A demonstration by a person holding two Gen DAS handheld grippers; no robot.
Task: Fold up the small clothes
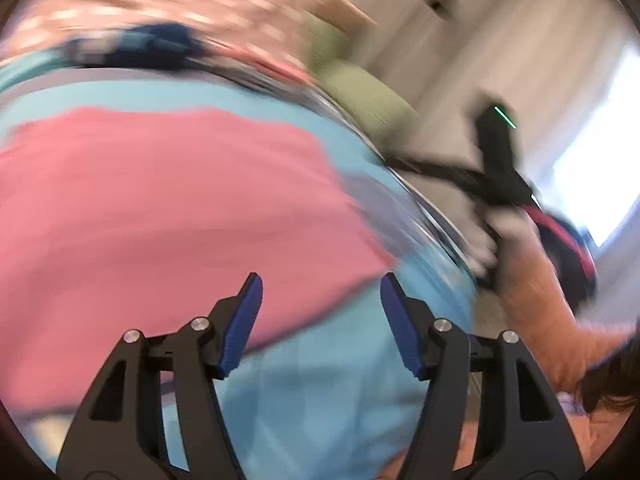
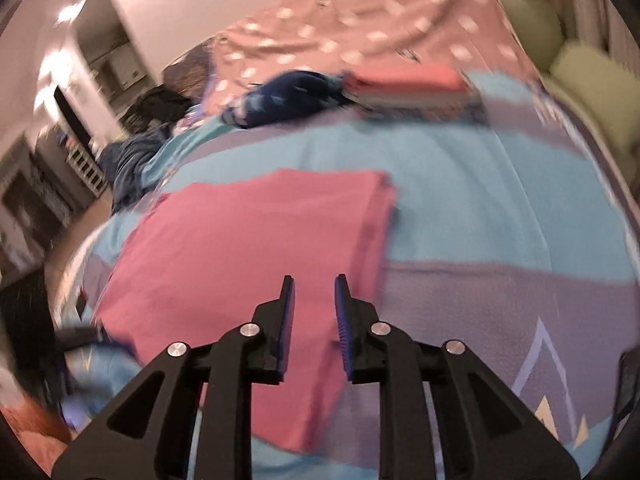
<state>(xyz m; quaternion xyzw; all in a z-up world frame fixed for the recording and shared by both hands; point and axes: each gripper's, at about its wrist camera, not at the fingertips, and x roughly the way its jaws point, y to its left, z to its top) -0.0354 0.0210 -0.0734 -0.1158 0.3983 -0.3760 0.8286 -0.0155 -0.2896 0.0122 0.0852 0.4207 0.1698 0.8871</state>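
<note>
Left wrist view, blurred, has the left gripper (image 1: 321, 288) with its jaws wide apart and holding nothing above the pink garment (image 1: 160, 208), which lies flat on the blue and purple bedspread (image 1: 328, 380); farther right the right gripper (image 1: 498, 152) shows as a dark smear, held by a hand (image 1: 528, 280). Right wrist view has that gripper's jaws a little apart and empty over the garment's near right part, and beyond it sit a dark blue bundle (image 2: 288, 96), a stack of folded clothes (image 2: 408, 84) beside it, then the spotted pink cover (image 2: 360, 20) and 2 green pillows (image 2: 568, 52).
</note>
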